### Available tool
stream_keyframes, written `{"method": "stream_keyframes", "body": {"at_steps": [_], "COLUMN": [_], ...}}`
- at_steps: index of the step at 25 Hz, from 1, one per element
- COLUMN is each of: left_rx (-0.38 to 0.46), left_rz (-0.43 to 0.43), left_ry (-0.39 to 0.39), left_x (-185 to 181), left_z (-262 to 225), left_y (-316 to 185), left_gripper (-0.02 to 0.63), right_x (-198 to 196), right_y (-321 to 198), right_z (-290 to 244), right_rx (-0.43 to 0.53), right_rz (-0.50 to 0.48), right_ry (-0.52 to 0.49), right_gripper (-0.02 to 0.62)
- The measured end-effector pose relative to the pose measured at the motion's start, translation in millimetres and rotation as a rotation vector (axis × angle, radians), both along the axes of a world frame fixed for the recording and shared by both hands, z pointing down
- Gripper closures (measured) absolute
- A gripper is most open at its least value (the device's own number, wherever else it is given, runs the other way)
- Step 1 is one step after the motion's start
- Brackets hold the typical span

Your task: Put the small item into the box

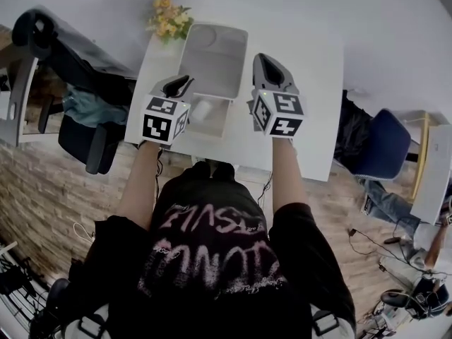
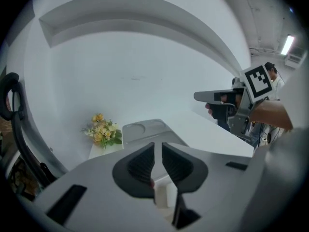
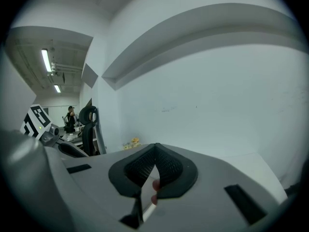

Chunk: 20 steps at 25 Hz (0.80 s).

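White table, box, yellow flowers

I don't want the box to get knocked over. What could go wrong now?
1. The left gripper and right gripper hang close on either side of the small box; a sideways bump could shove it.
2. The flowers stand at the far left corner of the table, so a wide swing of the left gripper might topple them.
3. No small item shows between either gripper's jaws, so it may have been missed.
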<state>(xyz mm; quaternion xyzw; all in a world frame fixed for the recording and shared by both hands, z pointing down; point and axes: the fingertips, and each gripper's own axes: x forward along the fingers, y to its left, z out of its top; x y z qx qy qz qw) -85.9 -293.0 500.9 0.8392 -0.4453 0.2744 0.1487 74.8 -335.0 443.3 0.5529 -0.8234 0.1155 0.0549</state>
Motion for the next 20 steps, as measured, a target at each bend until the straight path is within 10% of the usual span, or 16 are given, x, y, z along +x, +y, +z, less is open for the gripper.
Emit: {"method": "stream_keyframes", "body": {"at_steps": [20], "left_rx": [0.225], "left_rz": [-0.017], "left_ry": [0.054], "left_x": [9], "left_z": [-87], "left_y": [-35], "left_gripper": [0.603], "right_x": [12], "right_y": [-3], "right_z": [-50], "right_rx": [0.101], "right_rz": [0.030], "right_ry": [0.028], "right_gripper": [0.586]}}
